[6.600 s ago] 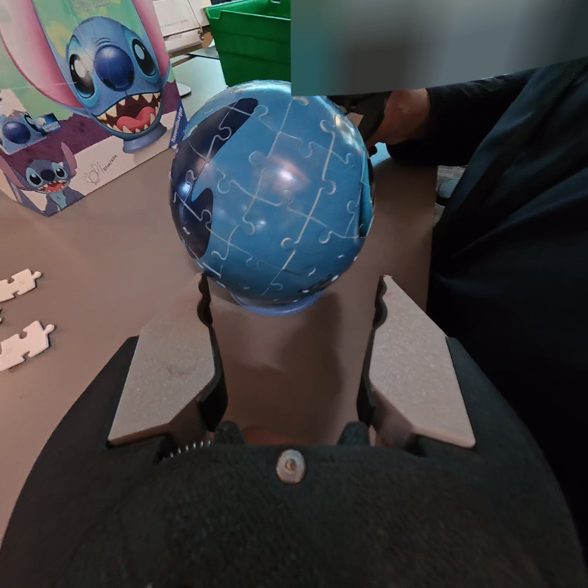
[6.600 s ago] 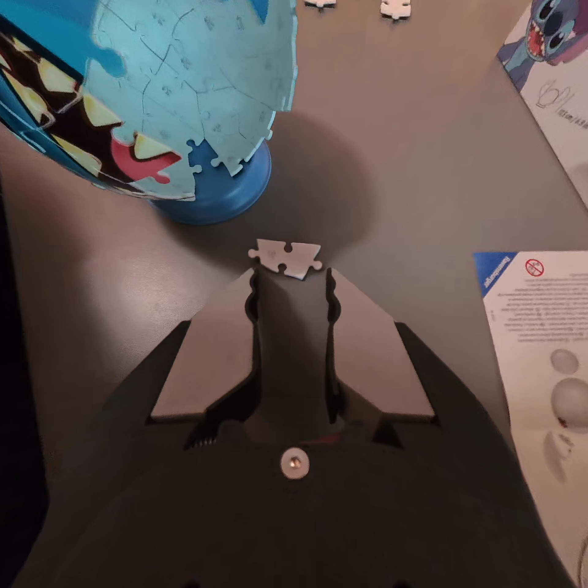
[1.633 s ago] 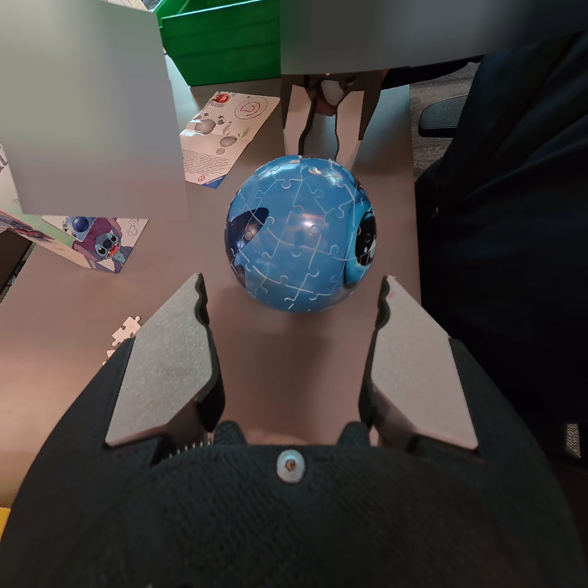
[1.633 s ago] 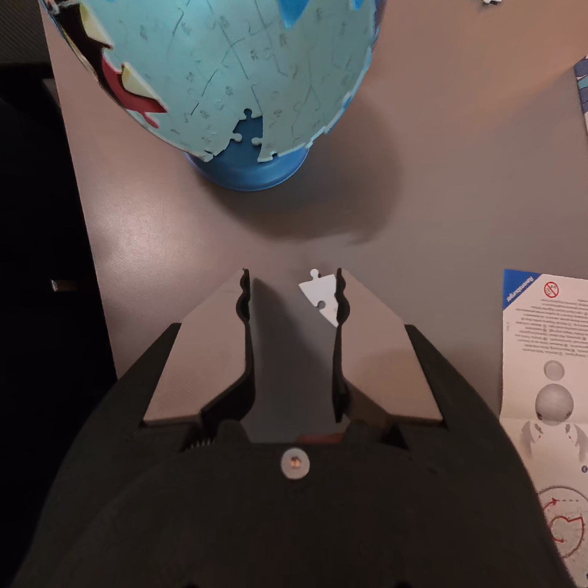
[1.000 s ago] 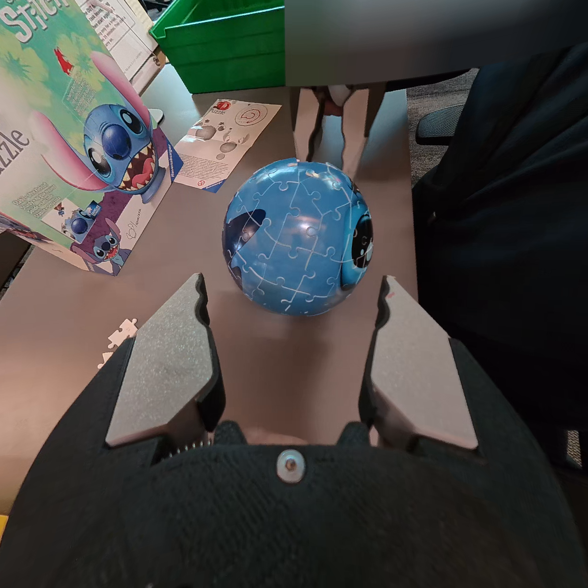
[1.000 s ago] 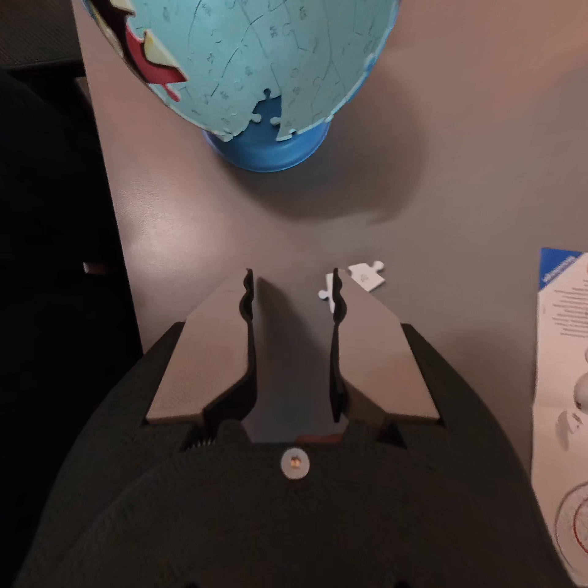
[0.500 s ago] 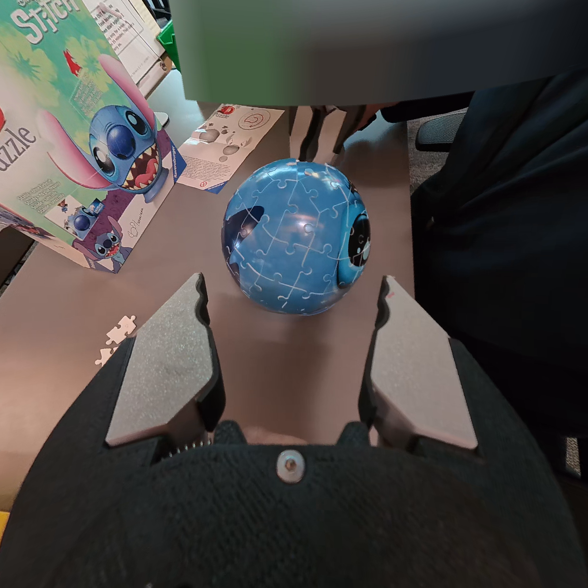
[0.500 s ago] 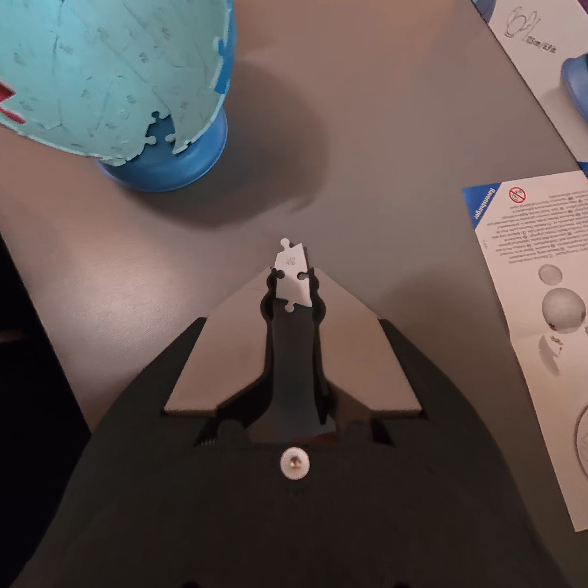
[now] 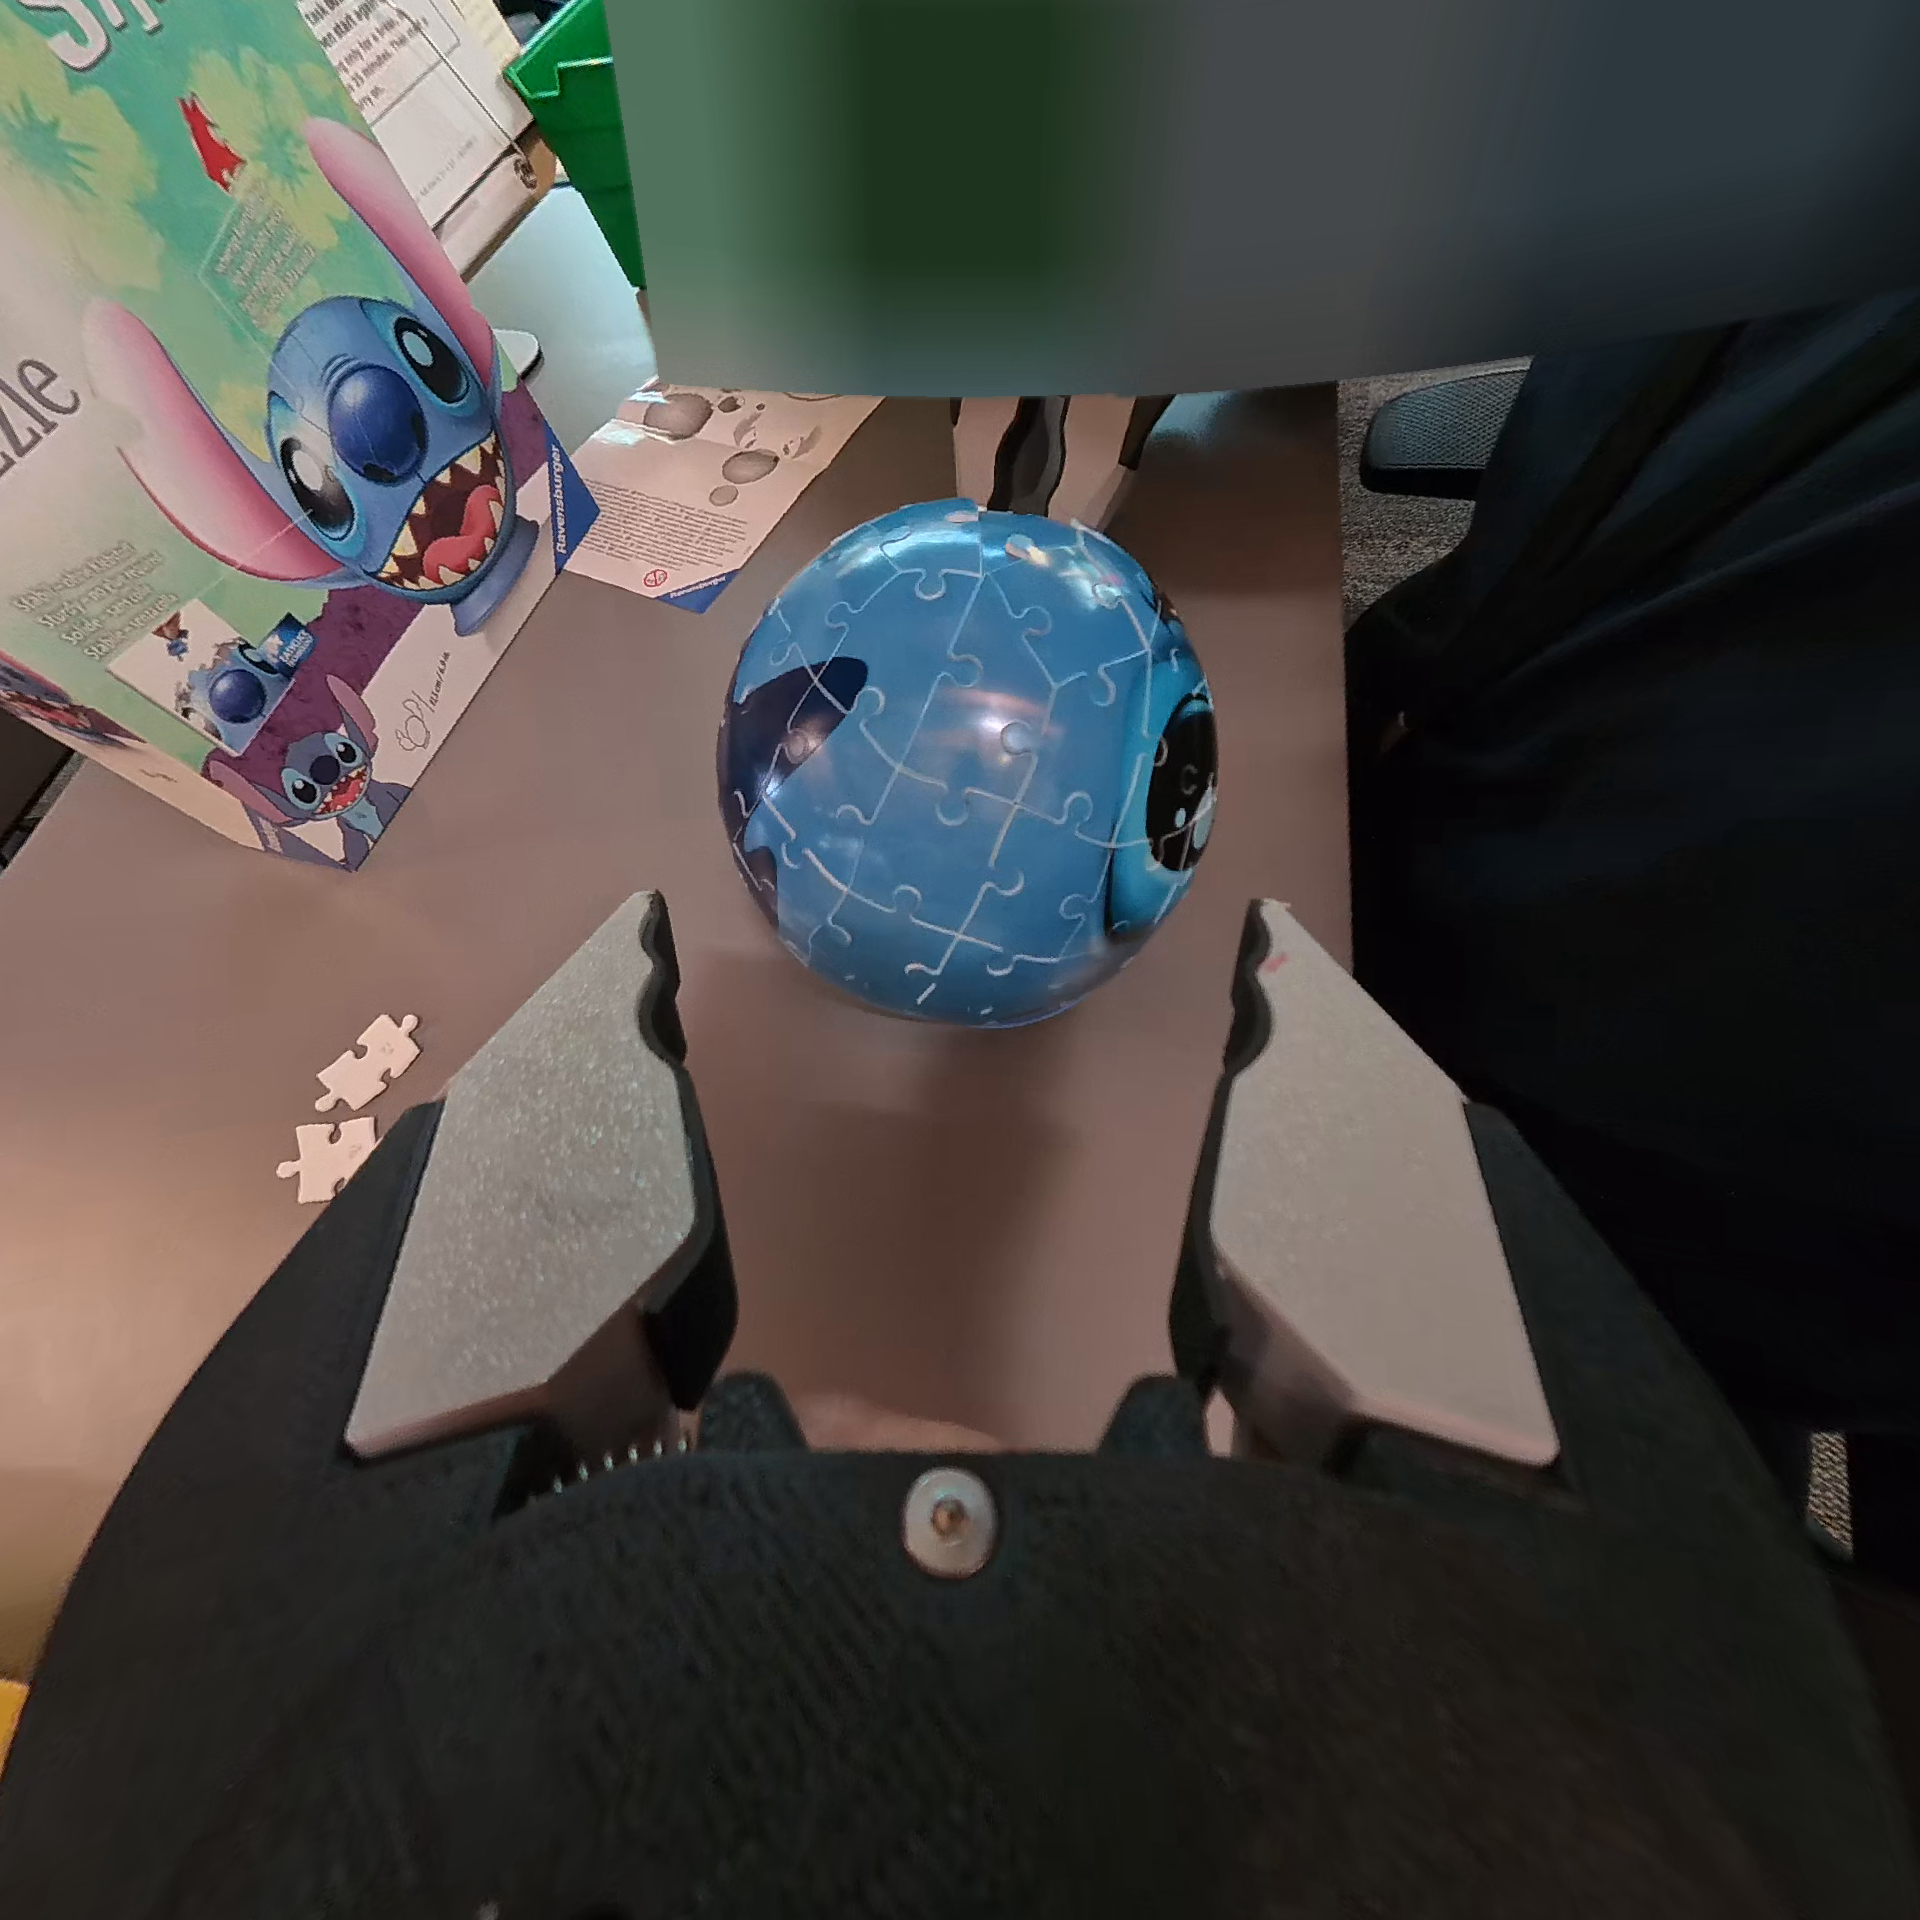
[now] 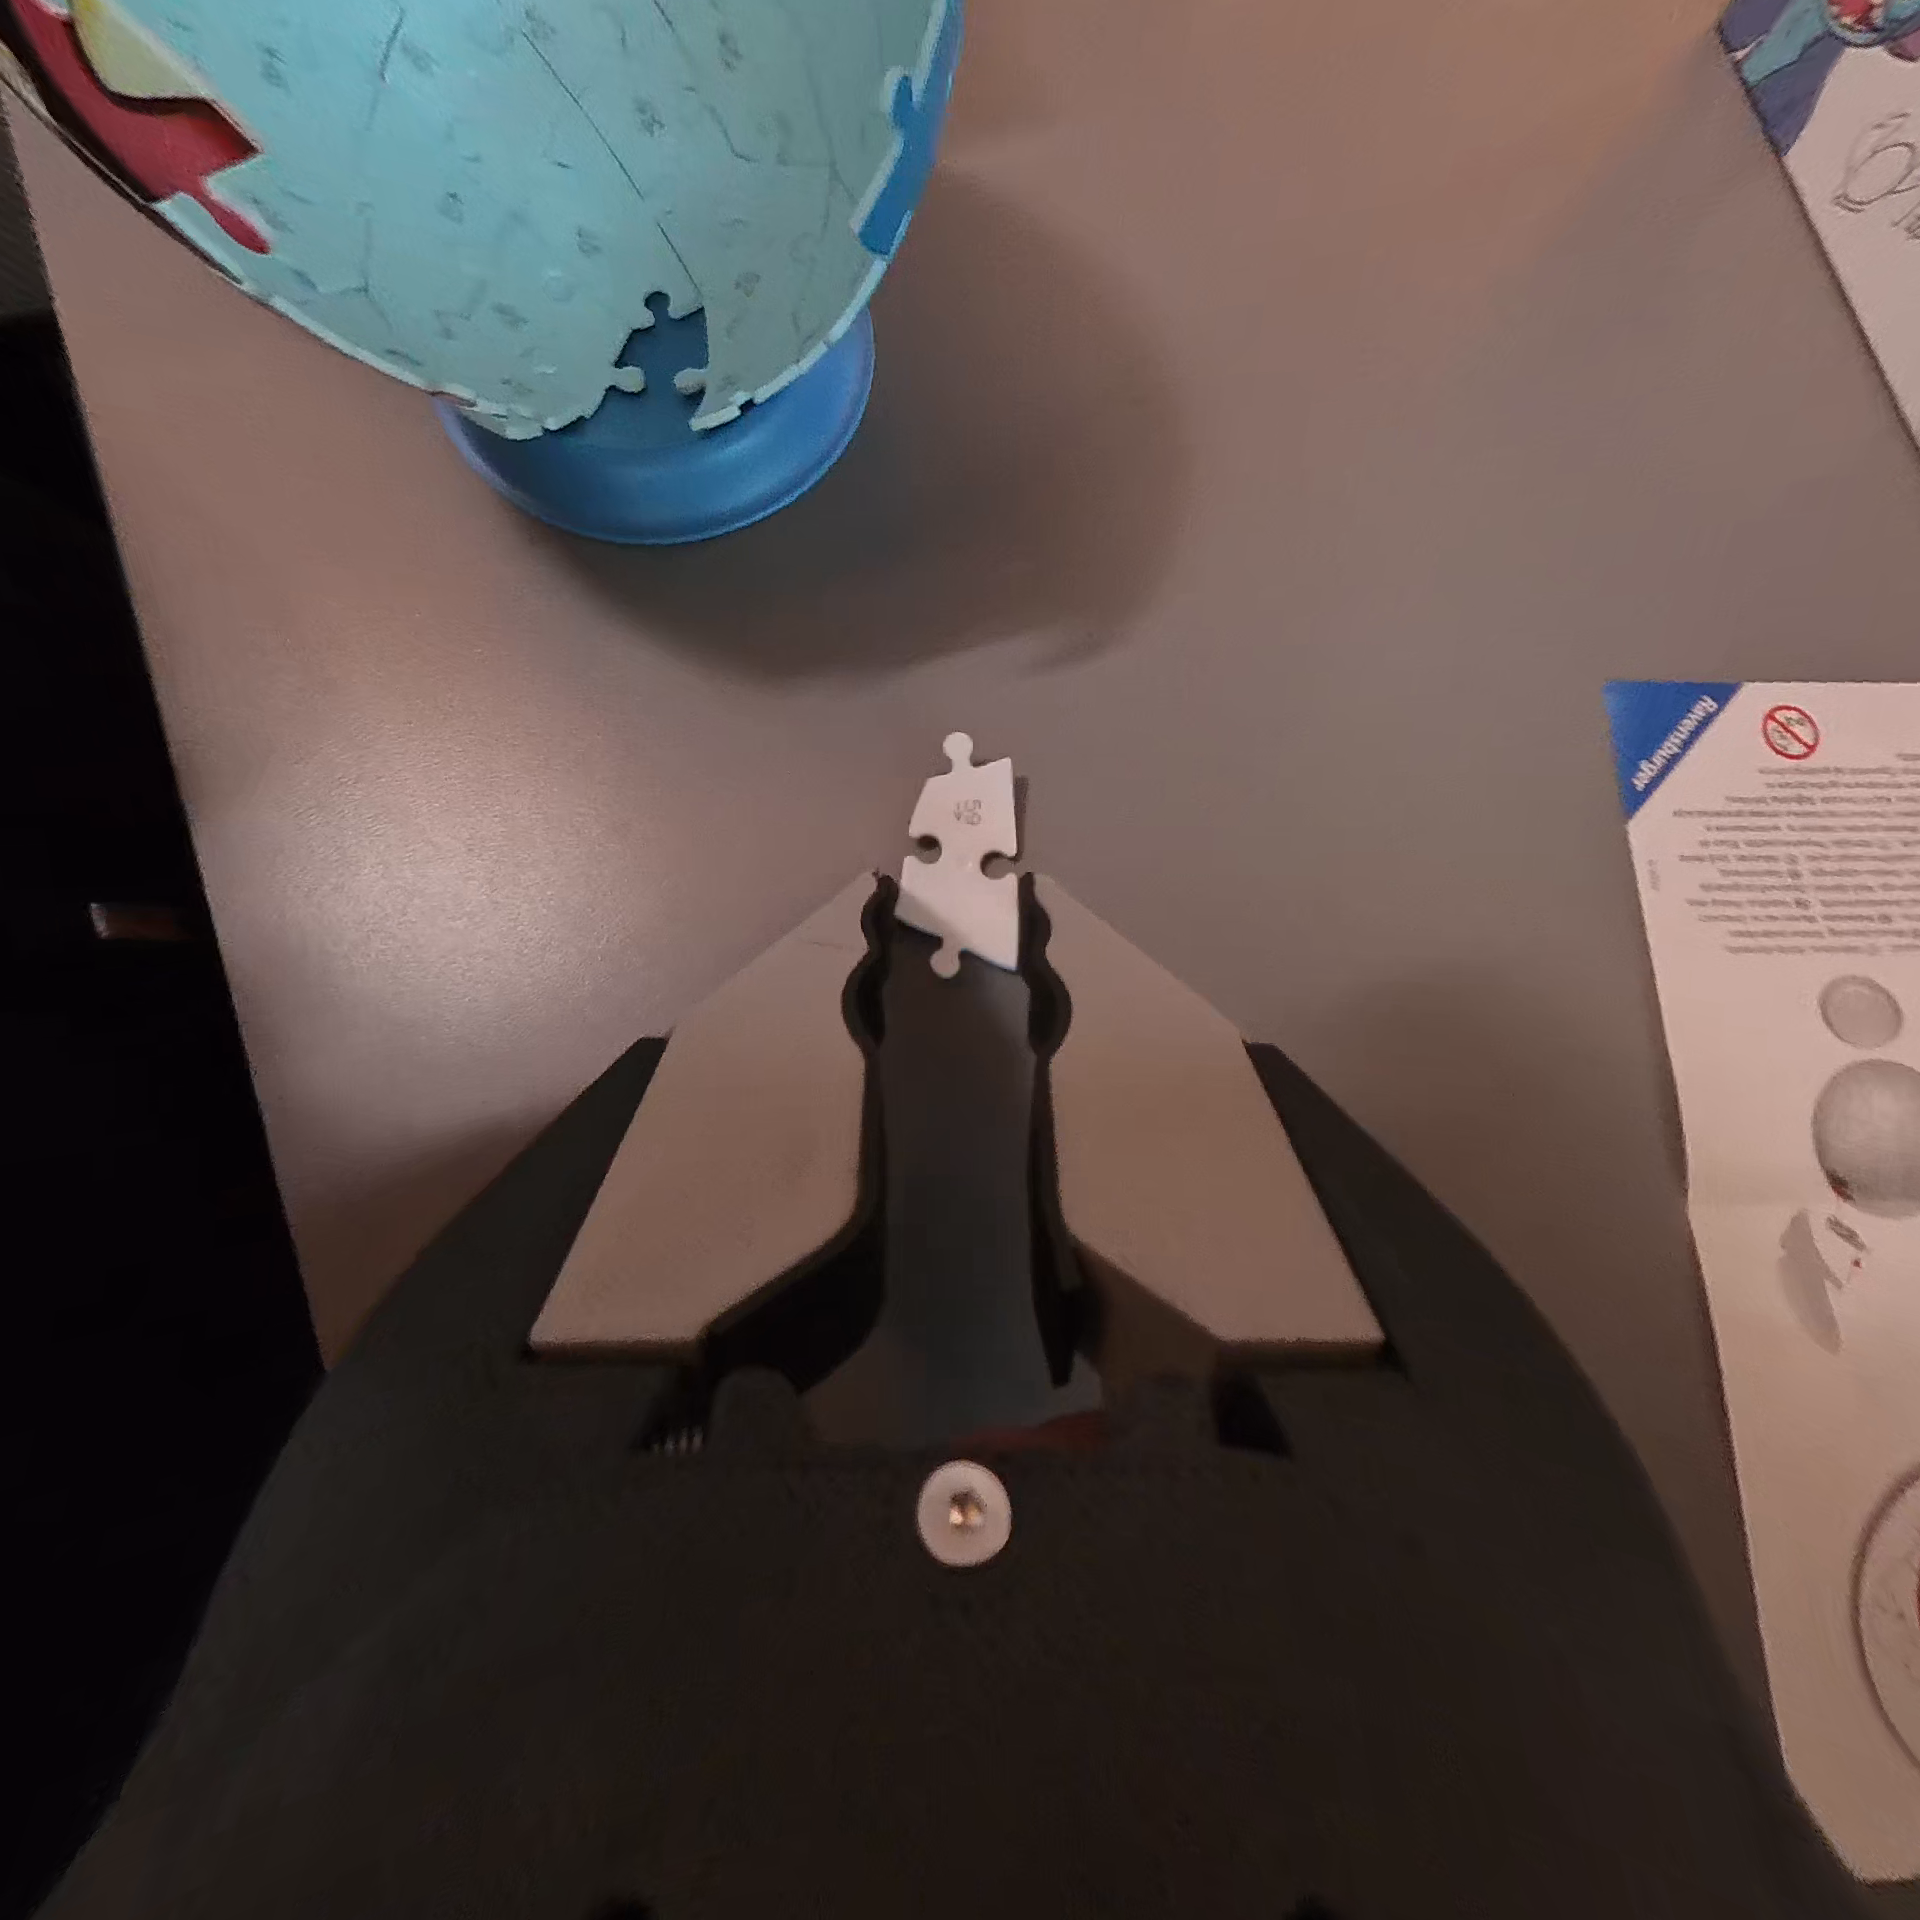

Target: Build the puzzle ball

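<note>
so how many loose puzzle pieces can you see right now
3. Two white pieces lie on the table left of the left tool, one nearer the ball, one behind it. A third piece is pinched in the right tool. Others may be hidden.

One ball (image 9: pixel 961 769), three loose pieces (image 10: pixel 966 862)

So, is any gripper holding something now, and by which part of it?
The right gripper holds a white puzzle piece by its near end; the far end with its knob sticks out. The left gripper is open and holds nothing.
</note>
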The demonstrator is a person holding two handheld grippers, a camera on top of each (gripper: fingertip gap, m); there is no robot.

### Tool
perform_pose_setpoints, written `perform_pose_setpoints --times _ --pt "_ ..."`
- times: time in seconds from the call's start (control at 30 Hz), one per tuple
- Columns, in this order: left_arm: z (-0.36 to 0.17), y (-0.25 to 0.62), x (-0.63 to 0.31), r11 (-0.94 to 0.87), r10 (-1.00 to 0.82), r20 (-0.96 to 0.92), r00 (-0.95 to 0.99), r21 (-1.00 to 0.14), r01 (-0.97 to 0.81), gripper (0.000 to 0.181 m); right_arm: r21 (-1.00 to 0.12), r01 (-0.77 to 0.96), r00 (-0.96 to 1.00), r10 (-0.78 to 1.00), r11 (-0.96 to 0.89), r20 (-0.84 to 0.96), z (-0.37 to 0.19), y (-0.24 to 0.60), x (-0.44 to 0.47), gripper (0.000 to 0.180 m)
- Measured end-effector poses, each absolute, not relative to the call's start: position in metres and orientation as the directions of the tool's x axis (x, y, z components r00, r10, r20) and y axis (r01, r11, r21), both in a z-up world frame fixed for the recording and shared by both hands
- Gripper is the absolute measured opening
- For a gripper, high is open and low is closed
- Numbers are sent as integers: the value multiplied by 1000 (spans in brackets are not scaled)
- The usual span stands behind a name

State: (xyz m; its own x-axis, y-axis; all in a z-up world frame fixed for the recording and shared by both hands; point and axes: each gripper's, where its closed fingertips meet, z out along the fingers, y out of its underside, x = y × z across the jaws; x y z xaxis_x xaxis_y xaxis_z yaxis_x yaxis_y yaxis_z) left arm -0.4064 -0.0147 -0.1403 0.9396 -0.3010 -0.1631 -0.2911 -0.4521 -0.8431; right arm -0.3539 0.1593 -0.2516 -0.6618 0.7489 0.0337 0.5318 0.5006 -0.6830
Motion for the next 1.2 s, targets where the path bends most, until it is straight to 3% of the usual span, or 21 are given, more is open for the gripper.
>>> perform_pose_setpoints --times 0.33,0.6,0.9,1.2 --pt "-145 -10 -405 -466 -300 -142 943 -841 -275 106 -695 529 -632 773 487 59 -251 165 -357 26" --pt "-145 -8 -406 -472 -300 -135 944 -839 -270 102 -720 526 -650 760 453 3 -250 163 -357 20" --pt "-148 -8 -405 -481 -289 -123 949 -839 -255 101 -785 412 -746 665 462 0 -221 120 -356 20" --pt "-148 -13 -407 -473 -274 -134 953 -844 -254 100 -795 439 -732 680 419 -45 -220 76 -368 20"
